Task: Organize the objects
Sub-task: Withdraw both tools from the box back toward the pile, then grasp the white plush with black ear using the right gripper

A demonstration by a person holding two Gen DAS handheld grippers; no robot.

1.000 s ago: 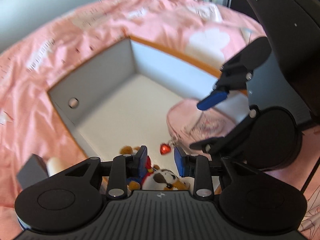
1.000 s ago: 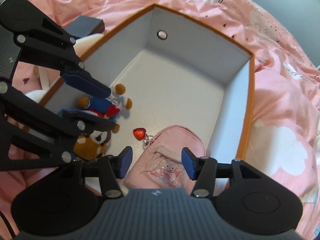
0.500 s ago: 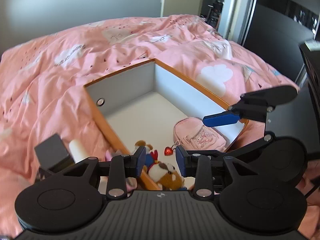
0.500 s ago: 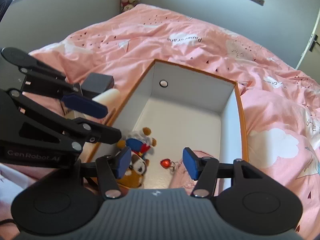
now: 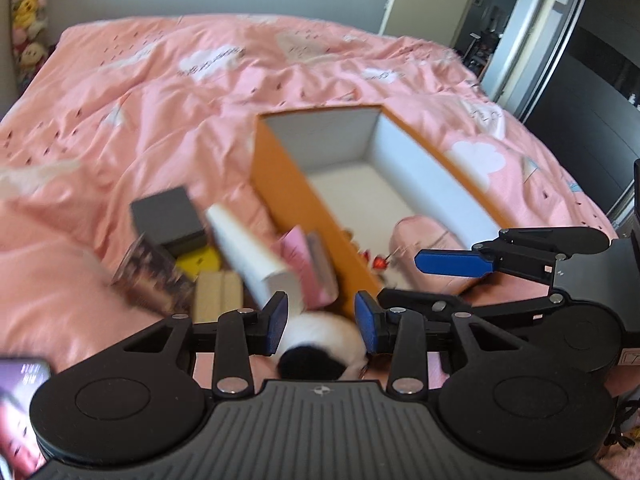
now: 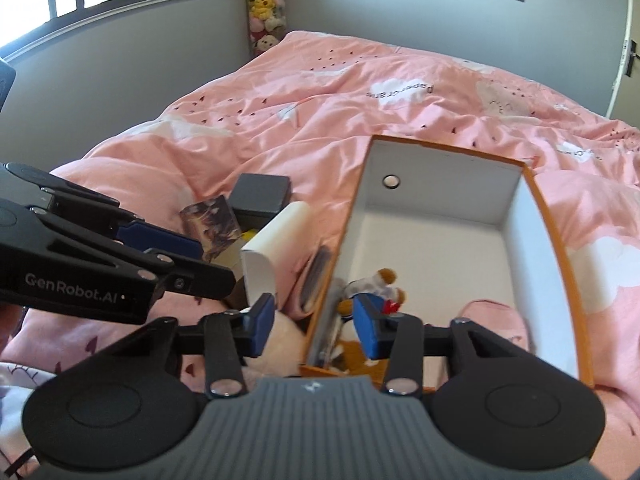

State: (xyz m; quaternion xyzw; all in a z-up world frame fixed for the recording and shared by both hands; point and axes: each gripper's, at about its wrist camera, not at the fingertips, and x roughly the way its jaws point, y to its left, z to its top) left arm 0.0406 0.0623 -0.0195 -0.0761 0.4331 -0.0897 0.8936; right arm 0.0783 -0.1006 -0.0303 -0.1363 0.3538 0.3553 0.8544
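An orange box (image 5: 288, 184) with a white inside lies on the pink bed. In it are a pink pouch (image 5: 424, 240) with a red heart charm (image 5: 380, 265) and small plush toys (image 6: 376, 288). Left of the box is a pile: a dark grey box (image 5: 166, 216), a white tube-like pack (image 5: 248, 248), a pink booklet (image 5: 302, 264) and a white and black plush (image 5: 320, 344). My left gripper (image 5: 322, 322) hovers over that plush, its jaws opening and the pads not pressing it. My right gripper (image 6: 314, 320) hangs above the box's near left wall, its jaws closing on nothing.
The pile also holds a patterned box (image 5: 148, 276), a yellow item (image 5: 200, 262) and a cardboard pack (image 5: 218, 298). A lit screen (image 5: 20, 400) shows at the lower left. Plush toys hang in the room's corner (image 6: 266, 8). The pink duvet (image 6: 320, 92) spreads all round.
Both grippers have drawn back and up out of the box and swung left toward the pile. The right jaws have narrowed and the left jaws have widened a little.
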